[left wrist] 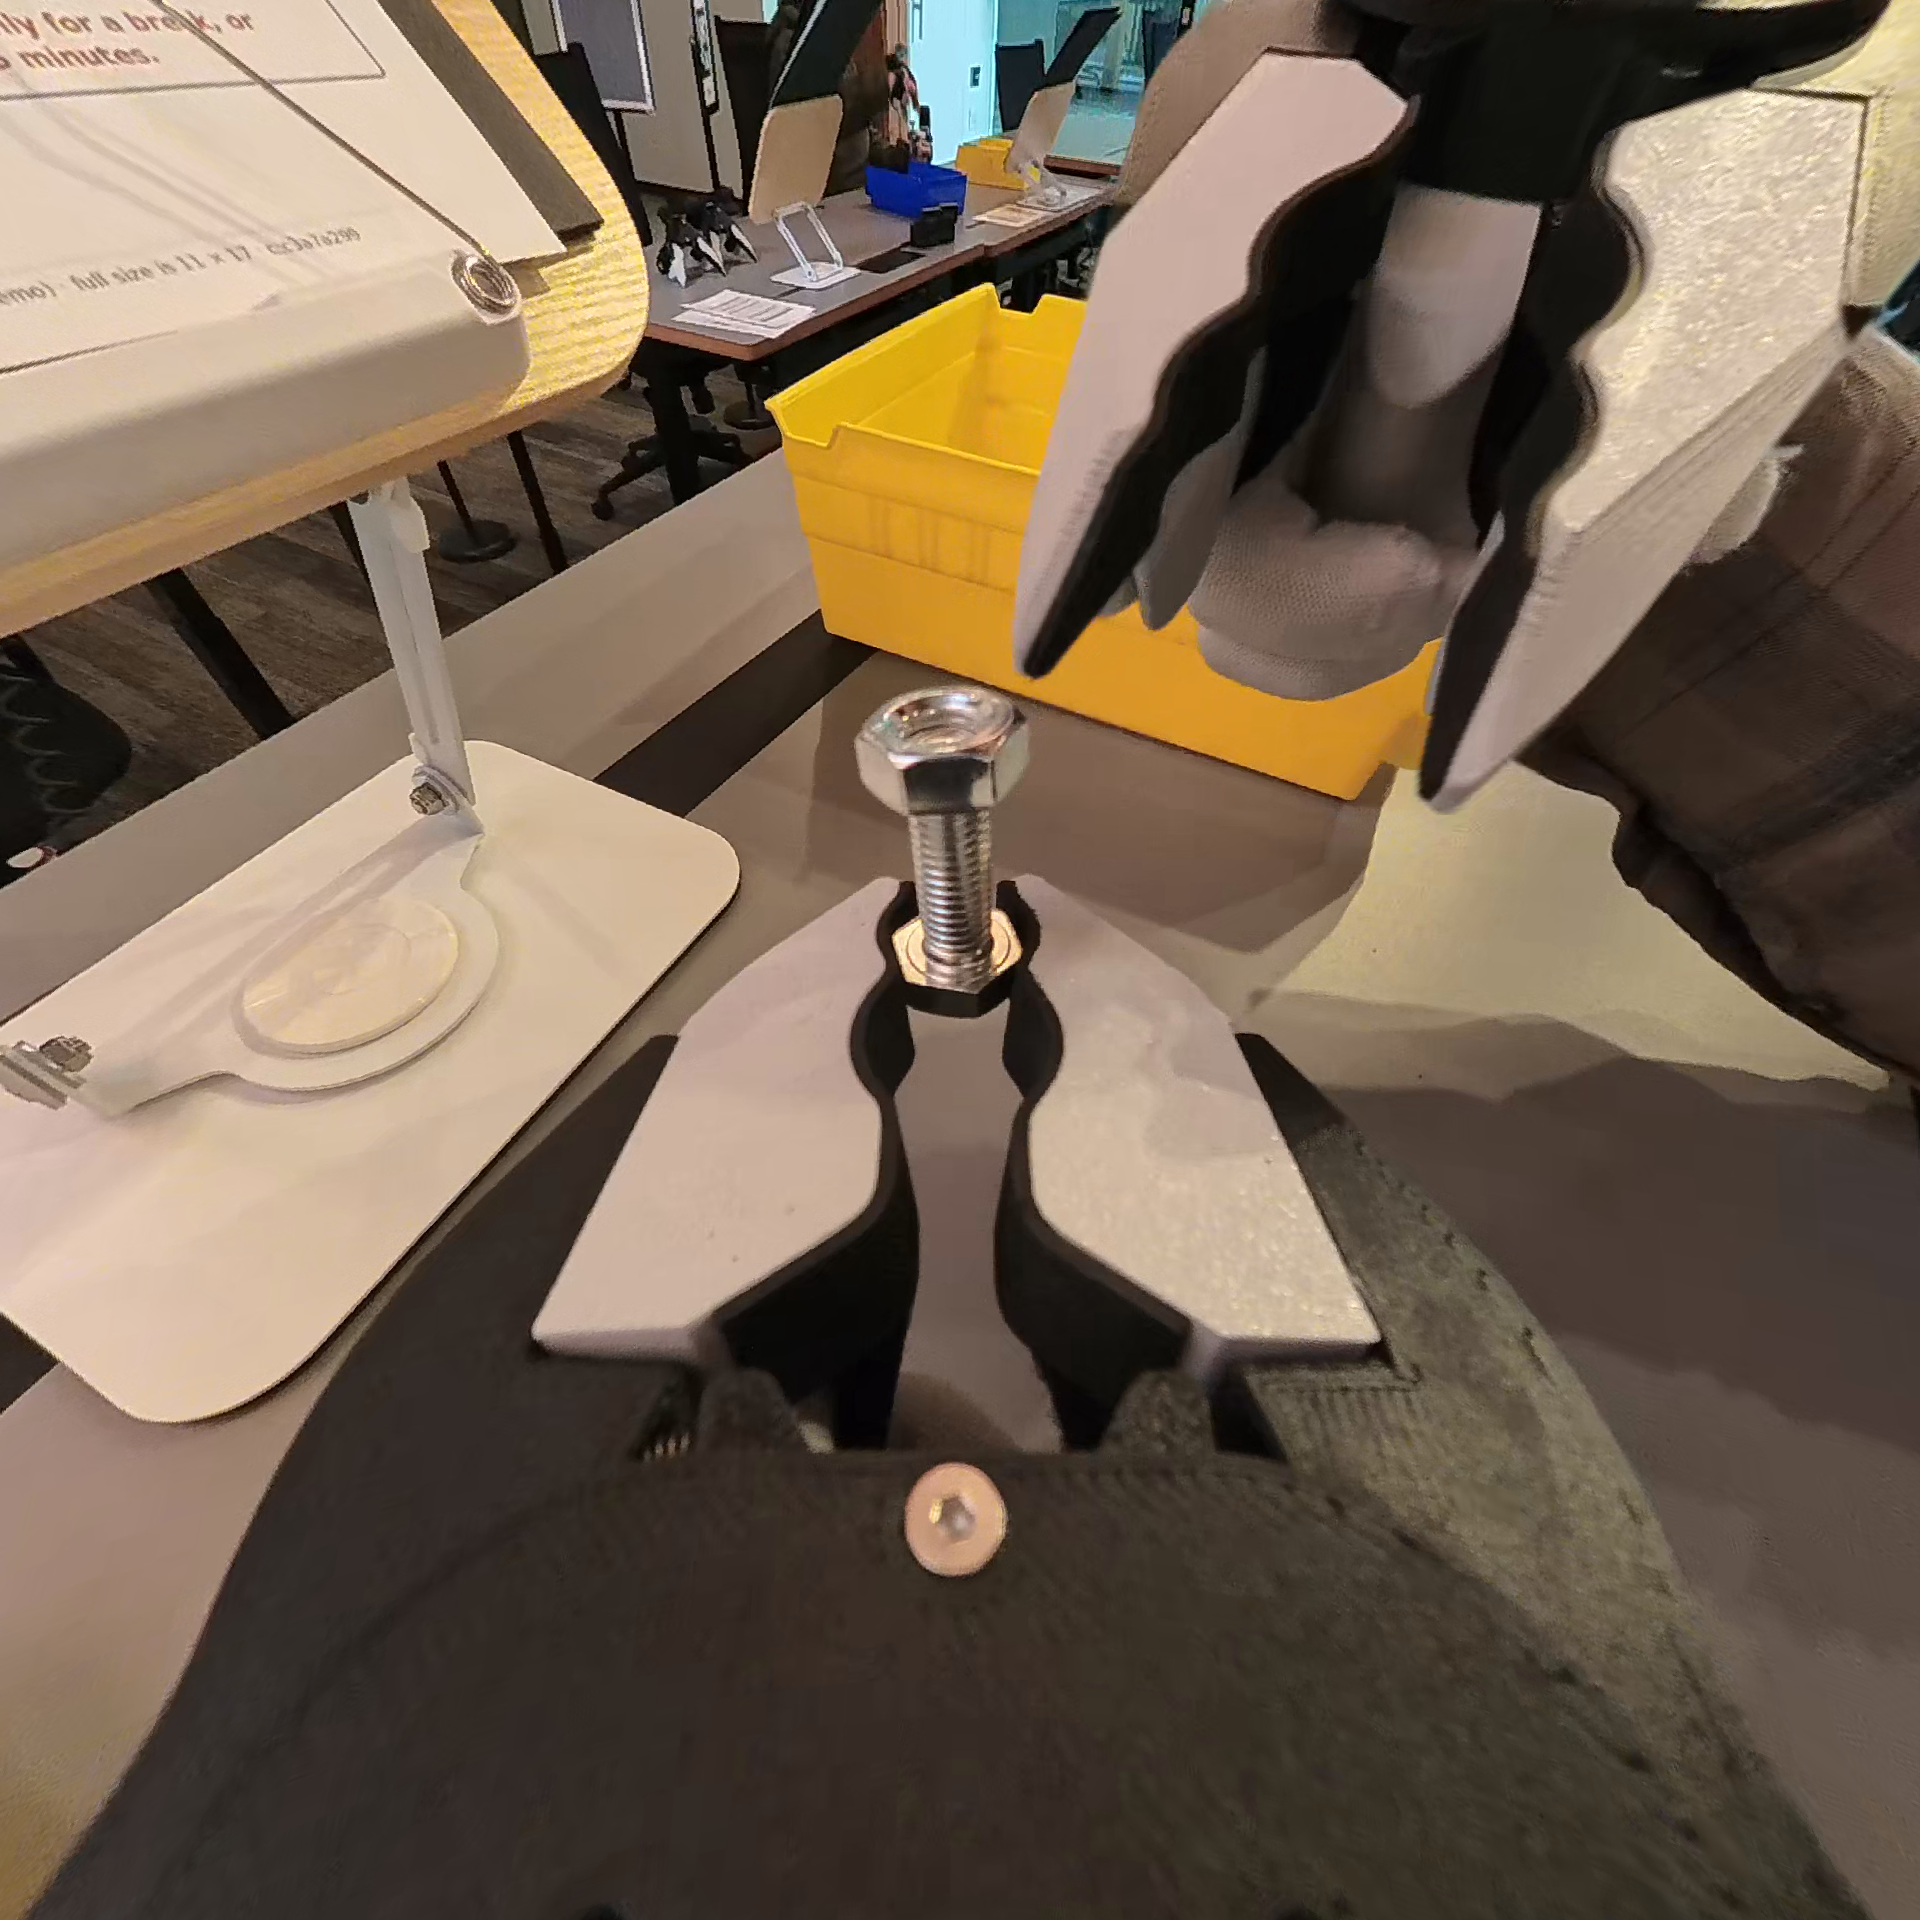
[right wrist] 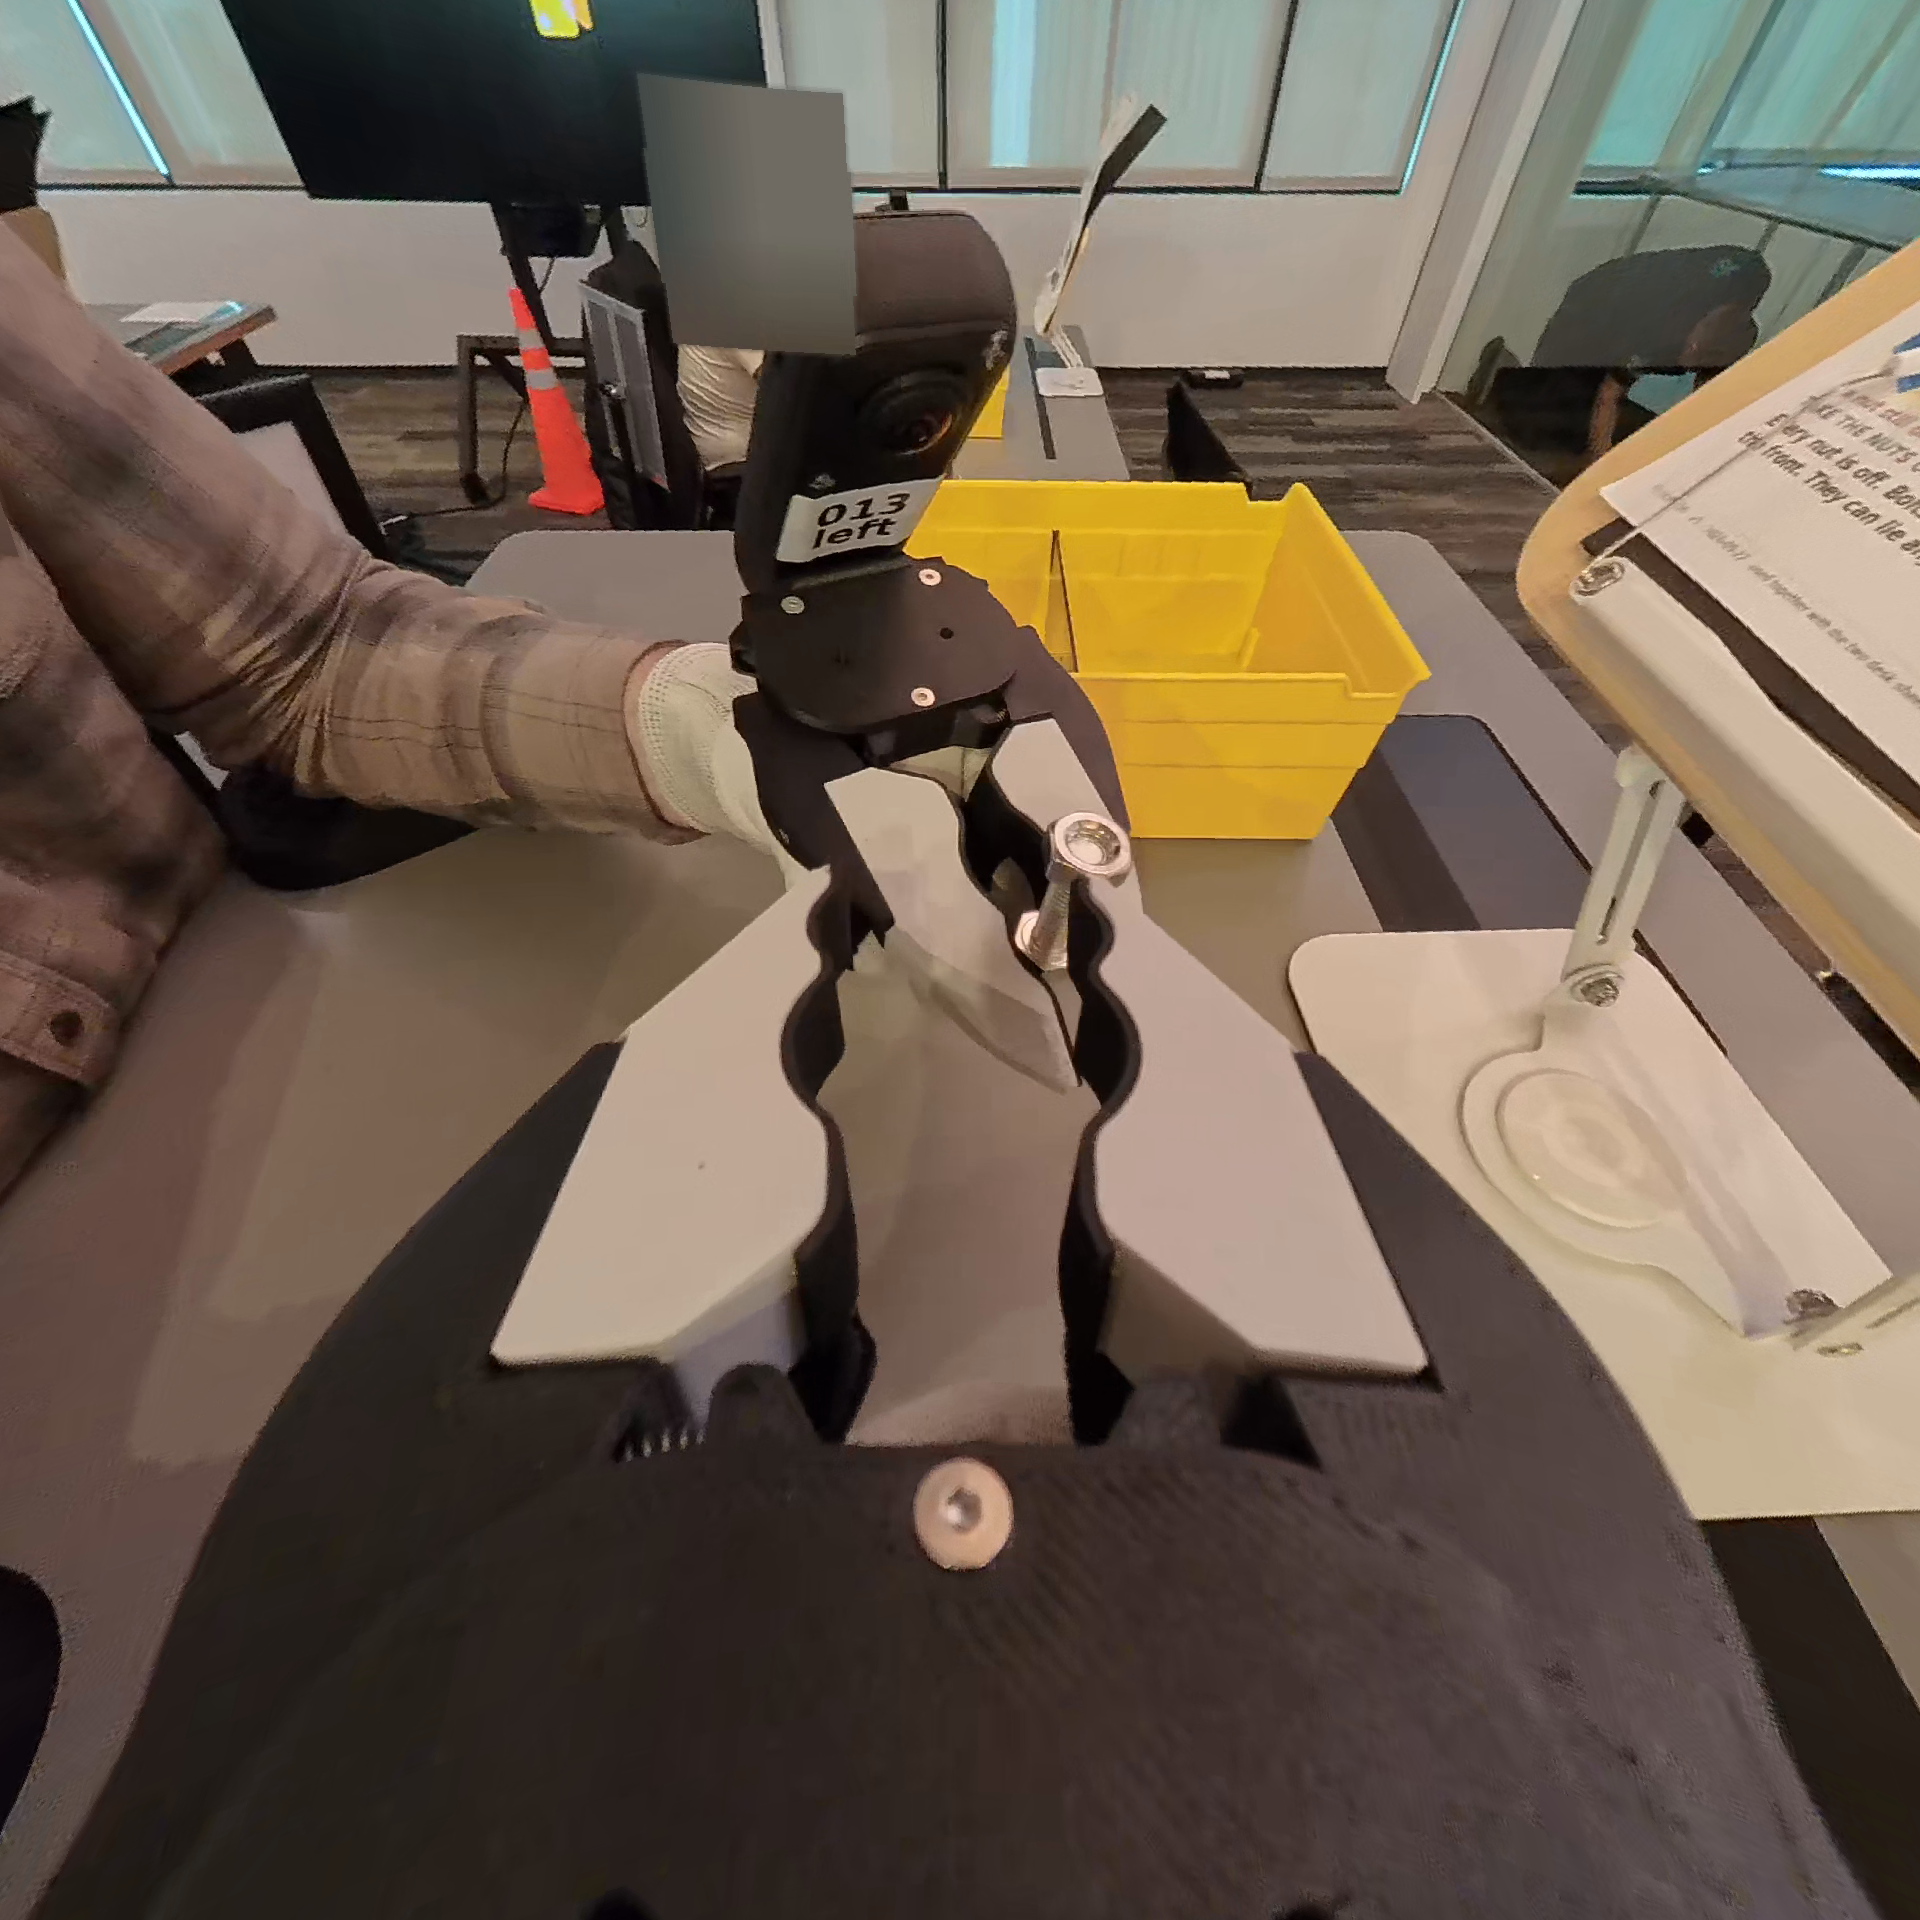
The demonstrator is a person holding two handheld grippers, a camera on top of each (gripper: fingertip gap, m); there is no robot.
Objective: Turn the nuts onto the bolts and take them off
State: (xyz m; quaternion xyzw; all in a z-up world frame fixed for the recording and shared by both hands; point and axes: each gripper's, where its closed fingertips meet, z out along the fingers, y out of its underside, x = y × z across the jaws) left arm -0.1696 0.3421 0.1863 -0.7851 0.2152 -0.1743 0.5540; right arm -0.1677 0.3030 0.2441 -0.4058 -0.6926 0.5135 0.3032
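My left gripper (left wrist: pixel 958 940) is shut on the hex head of a silver bolt (left wrist: pixel 948 883), which stands upright with its threaded shaft pointing up. A silver nut (left wrist: pixel 941 750) sits at the top end of the shaft. My right gripper (left wrist: pixel 1242 727) is open and empty, hanging above and to the right of the nut, not touching it. In the right wrist view my right gripper (right wrist: pixel 961 914) is open, and the left gripper (right wrist: pixel 997 997) with the bolt (right wrist: pixel 1047 925) and nut (right wrist: pixel 1088 848) is just beyond its fingertips. A gloved hand (right wrist: pixel 691 748) holds the left gripper.
A yellow bin (left wrist: pixel 914 488) (right wrist: pixel 1247 727) with a divider stands on the grey table (left wrist: pixel 665 665) behind the bolt. A white stand with a flat base (left wrist: pixel 343 1039) (right wrist: pixel 1558 1091) carries a tilted board with a paper sheet (left wrist: pixel 208 208). Other desks stand farther back. My right fingertips sit around 6 cm from my left ones.
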